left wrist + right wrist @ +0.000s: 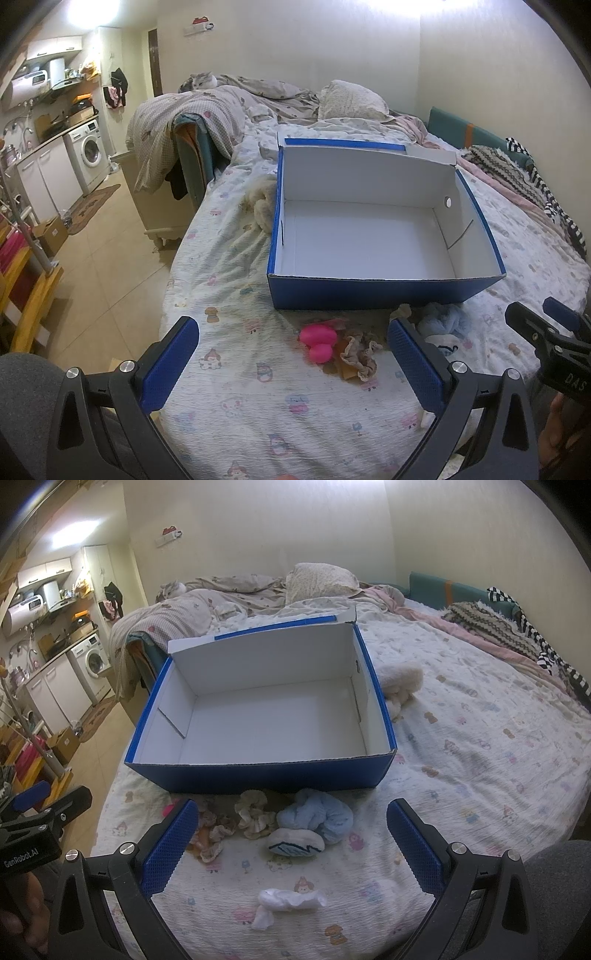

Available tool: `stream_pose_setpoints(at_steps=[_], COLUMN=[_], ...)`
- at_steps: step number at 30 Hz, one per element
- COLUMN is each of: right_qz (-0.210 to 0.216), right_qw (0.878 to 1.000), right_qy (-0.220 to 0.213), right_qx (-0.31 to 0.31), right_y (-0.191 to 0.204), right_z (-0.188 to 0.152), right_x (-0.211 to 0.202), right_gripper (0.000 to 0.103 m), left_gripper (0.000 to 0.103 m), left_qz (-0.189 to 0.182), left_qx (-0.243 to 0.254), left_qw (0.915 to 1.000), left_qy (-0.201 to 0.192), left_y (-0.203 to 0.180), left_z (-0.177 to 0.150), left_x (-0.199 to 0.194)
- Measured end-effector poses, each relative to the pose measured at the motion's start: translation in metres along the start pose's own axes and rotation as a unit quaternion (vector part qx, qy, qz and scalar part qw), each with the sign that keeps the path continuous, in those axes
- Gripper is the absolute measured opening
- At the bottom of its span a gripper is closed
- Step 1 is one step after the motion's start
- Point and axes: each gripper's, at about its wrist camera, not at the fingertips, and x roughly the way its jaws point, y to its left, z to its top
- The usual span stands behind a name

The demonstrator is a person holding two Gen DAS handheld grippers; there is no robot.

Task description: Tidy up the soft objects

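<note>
An open blue cardboard box (384, 291) with a bare white inside stands on the bed; it also shows in the right wrist view (266, 775). In front of it lie a pink plush piece (318, 341), a beige scrunchie (360, 356), a cream scrunchie (255, 814), a light blue fluffy item (317, 818) and a white and blue sock (295, 843). A crumpled white tissue (288, 902) lies nearer. My left gripper (293, 365) is open and empty above the pink piece. My right gripper (293, 845) is open and empty above the blue item.
A cream fluffy plush (400, 683) lies beside the box. Rumpled quilts and a pillow (351, 98) cover the far end of the bed, with a cat (201, 81) there. Striped clothes (517, 635) lie at right. The bed's left edge drops to a tiled floor (110, 258).
</note>
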Motion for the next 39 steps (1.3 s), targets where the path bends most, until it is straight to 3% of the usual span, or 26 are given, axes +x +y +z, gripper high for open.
stream_pose_setpoints(at_steps=[23, 31, 38, 39], right_qz=[0.006, 0.033, 0.054, 0.061], right_qw=[1.0, 0.992, 0.97, 0.964], right_qy=[0.01, 0.11, 0.214, 0.229], right_qx=[0.007, 0.043, 0.103, 0.117], right_y=[-0.003, -0.017, -0.038, -0.042], right_z=[0.001, -0.003, -0.019, -0.022], right_x=[0.001, 0.034, 0.068, 0.073], right_gripper=[0.103, 0.103, 0.103, 0.092], left_gripper=[0.102, 0.102, 0.102, 0.102], left_qz=[0.001, 0.012, 0.037, 0.039], left_qx=[-0.001, -0.014, -0.053, -0.055], left_qw=[1.0, 0.9991, 0.994, 0.9925], left_qy=[0.002, 0.038, 0.088, 0.102], left_y=[-0.001, 0.0, 0.019, 0.022], left_z=[0.0, -0.003, -0.006, -0.004], left_x=[0.0, 0.011, 0.032, 0.04])
